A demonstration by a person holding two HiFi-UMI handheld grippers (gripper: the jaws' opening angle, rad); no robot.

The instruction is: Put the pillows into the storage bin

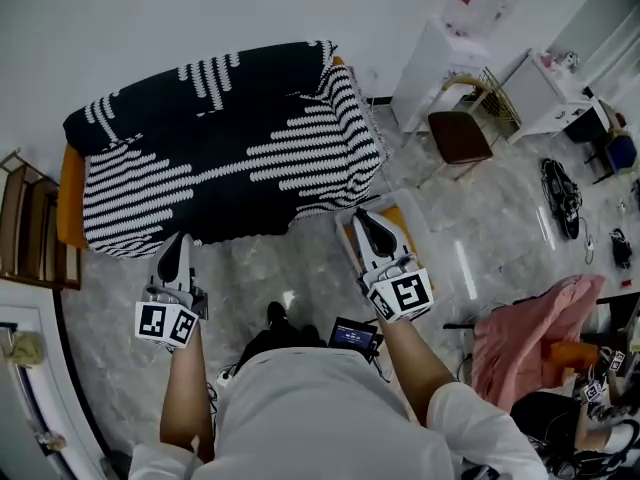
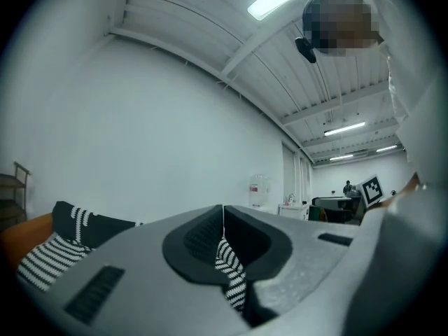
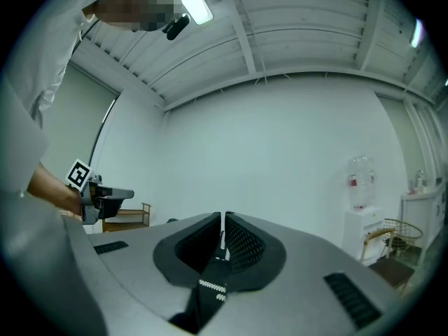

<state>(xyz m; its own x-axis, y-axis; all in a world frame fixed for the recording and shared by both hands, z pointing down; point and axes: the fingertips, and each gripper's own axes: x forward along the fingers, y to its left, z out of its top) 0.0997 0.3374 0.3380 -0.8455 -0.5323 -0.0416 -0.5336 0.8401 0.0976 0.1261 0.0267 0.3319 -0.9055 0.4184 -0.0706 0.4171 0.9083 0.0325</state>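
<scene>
Head view, looking steeply down: I stand at the near edge of a large black-and-white striped pillow [image 1: 220,138], one claw at each lower corner.

The main risk is the hold itself. Each claw pinches only a thin fold of the cover, not the bulk of the pillow. If I lift or drag hard, the fabric could slide out of one pinch, and the pillow would swing from the other corner or drop onto the marble floor [image 1: 300,268]. An uneven pull between my two hands could also twist it. Its fringed far edge might catch on the orange base [image 1: 70,203] that shows beneath it at the left. I cannot tell whether that orange base is the storage bin, so I may also misjudge where to carry it.

My left gripper [image 1: 178,240] is closed tight, with a strip of striped cloth trapped between its pads, as the left gripper view shows. My right gripper [image 1: 361,218] is also closed, with a dark fold with white stitching pressed between its pads.

The pillow lies directly ahead of both claws, spreading away from me. Its near edge meets the fingertips, its left corner in my left claw and its right corner in my right. A brown chair [image 1: 458,133] stands well apart to the right.
</scene>
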